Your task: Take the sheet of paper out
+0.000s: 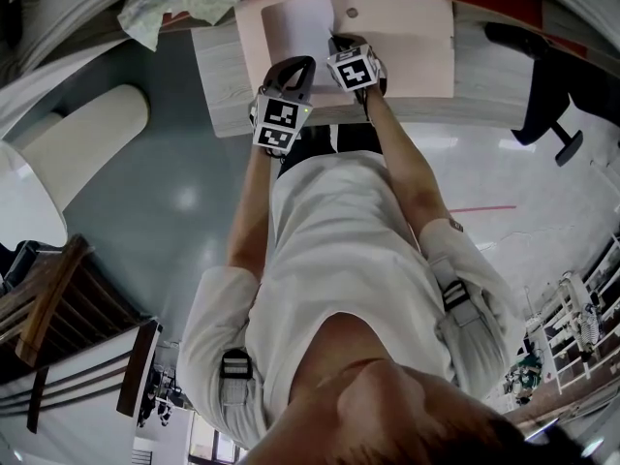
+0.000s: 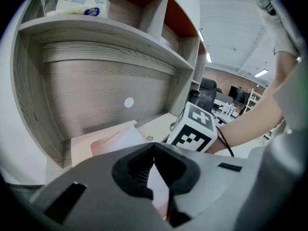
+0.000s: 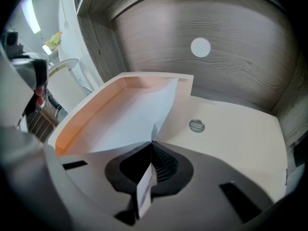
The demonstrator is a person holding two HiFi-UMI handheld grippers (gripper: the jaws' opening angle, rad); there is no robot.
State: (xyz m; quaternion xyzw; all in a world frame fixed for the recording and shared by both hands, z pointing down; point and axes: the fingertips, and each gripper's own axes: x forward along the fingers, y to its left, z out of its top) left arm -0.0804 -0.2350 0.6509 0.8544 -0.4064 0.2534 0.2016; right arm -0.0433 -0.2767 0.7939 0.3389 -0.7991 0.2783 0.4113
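Note:
A pink folder (image 1: pixel 407 46) lies open on the wooden desk (image 1: pixel 223 90), with a white sheet of paper (image 1: pixel 295 22) in its left half. My right gripper (image 1: pixel 336 43) is shut on the near edge of that sheet (image 3: pixel 130 119); a strip of paper shows between its jaws (image 3: pixel 151 142). The folder's flap (image 3: pixel 231 138) carries a round snap (image 3: pixel 196 125). My left gripper (image 1: pixel 300 64) sits at the desk's front edge, jaws closed (image 2: pixel 154 146) with a pale pink strip of the folder (image 2: pixel 86 143) between them. The right gripper's marker cube (image 2: pixel 195 126) shows just beyond.
The desk has a back panel with a round hole (image 3: pixel 200 47) and a shelf above holding a plastic bag (image 2: pixel 72 4). A black office chair (image 1: pixel 538 95) stands to the right, a white round seat (image 1: pixel 77 143) and a wooden chair (image 1: pixel 48 308) to the left.

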